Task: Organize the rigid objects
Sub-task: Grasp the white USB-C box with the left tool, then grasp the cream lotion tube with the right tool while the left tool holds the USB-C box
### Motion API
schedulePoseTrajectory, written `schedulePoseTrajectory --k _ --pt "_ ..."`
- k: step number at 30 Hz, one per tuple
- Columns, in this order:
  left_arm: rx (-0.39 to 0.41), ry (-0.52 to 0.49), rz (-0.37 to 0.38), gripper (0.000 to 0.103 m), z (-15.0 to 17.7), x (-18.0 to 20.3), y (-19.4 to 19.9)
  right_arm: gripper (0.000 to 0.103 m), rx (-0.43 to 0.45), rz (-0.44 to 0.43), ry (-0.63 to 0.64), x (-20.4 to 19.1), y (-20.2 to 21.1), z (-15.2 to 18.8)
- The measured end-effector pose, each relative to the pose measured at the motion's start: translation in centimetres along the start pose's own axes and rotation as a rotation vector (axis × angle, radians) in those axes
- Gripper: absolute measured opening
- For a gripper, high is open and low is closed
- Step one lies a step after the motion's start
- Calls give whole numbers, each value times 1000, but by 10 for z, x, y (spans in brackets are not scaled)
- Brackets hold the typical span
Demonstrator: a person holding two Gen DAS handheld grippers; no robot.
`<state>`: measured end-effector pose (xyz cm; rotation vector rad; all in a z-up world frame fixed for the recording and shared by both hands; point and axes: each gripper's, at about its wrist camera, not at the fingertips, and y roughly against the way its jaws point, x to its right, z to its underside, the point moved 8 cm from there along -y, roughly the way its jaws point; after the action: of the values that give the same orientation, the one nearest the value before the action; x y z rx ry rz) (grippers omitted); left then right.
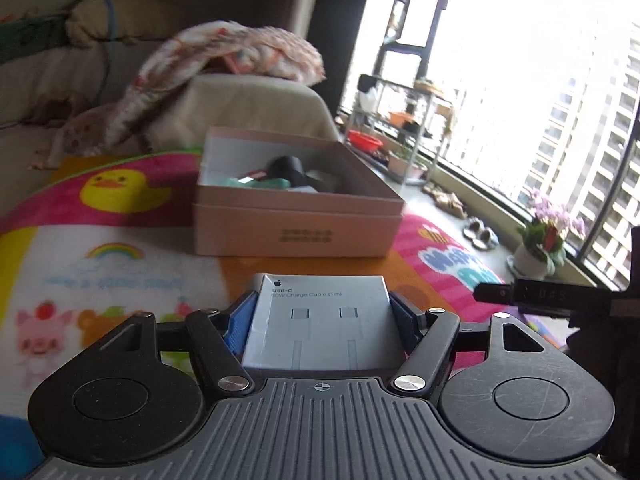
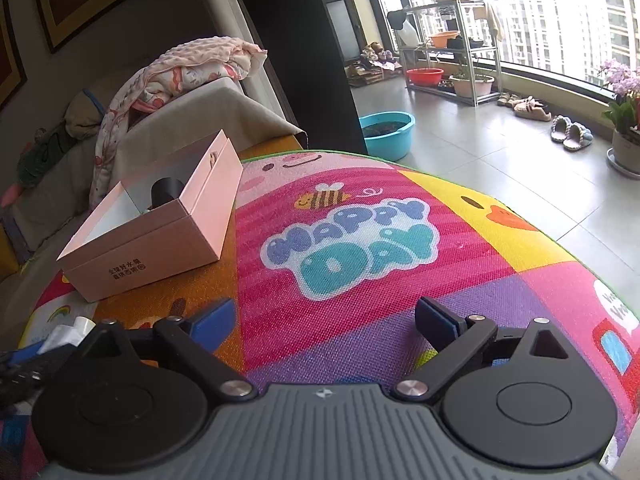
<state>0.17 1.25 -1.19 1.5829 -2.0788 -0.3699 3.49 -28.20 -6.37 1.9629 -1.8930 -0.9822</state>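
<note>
**Left gripper holds a cable box in front of the pink carton; right gripper spread over the mat**

The left gripper (image 1: 322, 312) clamps a white USB-C charge cable box (image 1: 320, 320) between its blue pads (image 1: 240, 326), one pad pressed on each side of the box. The box sits tilted, its printed face up, above the colourful play mat (image 1: 120, 248).

Farther along the mat, straight ahead of the held box, stands the open pink carton (image 1: 296, 216). It rests on the mat with its printed side facing the near edge. Inside it lie a black rounded object (image 1: 286, 168), a teal item (image 1: 256, 182) and some other small pieces too blurred to name. Behind the carton is a beige sofa arm (image 1: 256, 100) draped with a patterned blanket (image 1: 224, 60).

The right gripper (image 2: 324, 320) has its fingers spread wide with nothing between them, hovering over the pink and purple part of the mat near the "HAPPY DAY" lettering (image 2: 352, 240). From this view the pink carton lies to the far left, well apart from the right gripper, and the black object shows inside it. At the near left edge of this view a bit of the white box and the left gripper's dark frame appear.

To the right, past the mat, are a tiled floor, a blue basin (image 2: 386, 130), a metal rack (image 2: 452, 52) and a potted flowering plant (image 1: 548, 236) by the window.
</note>
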Motion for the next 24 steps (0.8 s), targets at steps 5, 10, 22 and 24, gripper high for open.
schedulePoseTrajectory --k 5,10,22,24 --pt "18 108 -146 74 6 -71 35 99 -41 -19 161 -39 -3 7" --pt "-14 204 -165 74 26 -101 42 99 -97 -181 358 -128 3 32" --pt "1 216 -110 74 40 -103 57 51 -190 -241 620 -240 -26 64" --pt "-2 214 -91 74 41 -100 57 37 -209 -266 660 -240 -17 66"
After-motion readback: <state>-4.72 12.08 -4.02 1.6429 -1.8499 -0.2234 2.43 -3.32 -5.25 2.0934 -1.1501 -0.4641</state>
